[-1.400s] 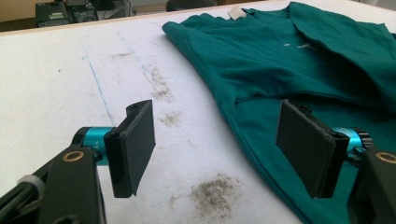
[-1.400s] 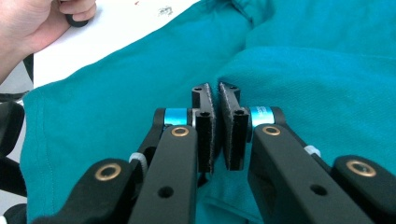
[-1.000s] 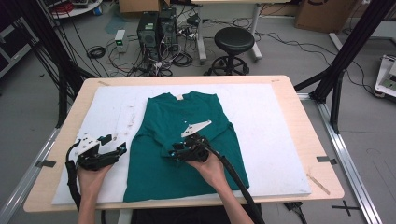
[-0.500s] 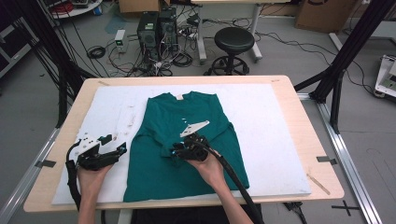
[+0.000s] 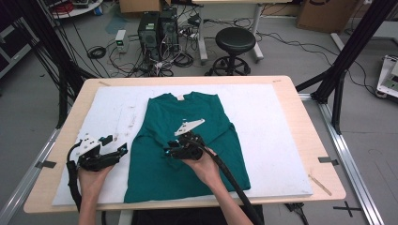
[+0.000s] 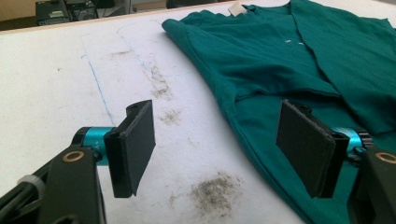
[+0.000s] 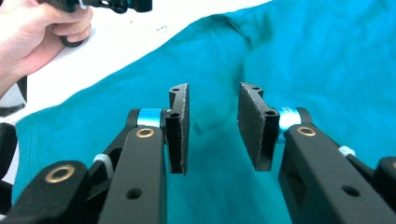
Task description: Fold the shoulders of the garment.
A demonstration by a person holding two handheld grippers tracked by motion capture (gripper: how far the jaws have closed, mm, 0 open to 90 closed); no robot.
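The left gripper (image 6: 215, 149) sits near the table's front edge with its jaws wide apart. One jaw is over the white mat (image 6: 70, 70) and the other over the edge of the green shirt (image 6: 303, 56). Farther in, the right gripper (image 7: 212, 126) hangs over the middle of the shirt, its jaws a little apart, holding nothing. The shirt lies flat on the mat.

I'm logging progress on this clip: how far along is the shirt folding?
Early. Both sleeves of the green T-shirt look folded inward already. Now the left gripper straddles its left edge, jaws wide, and the right gripper hovers open above the middle; neither grips cloth. The body likely remains to fold.
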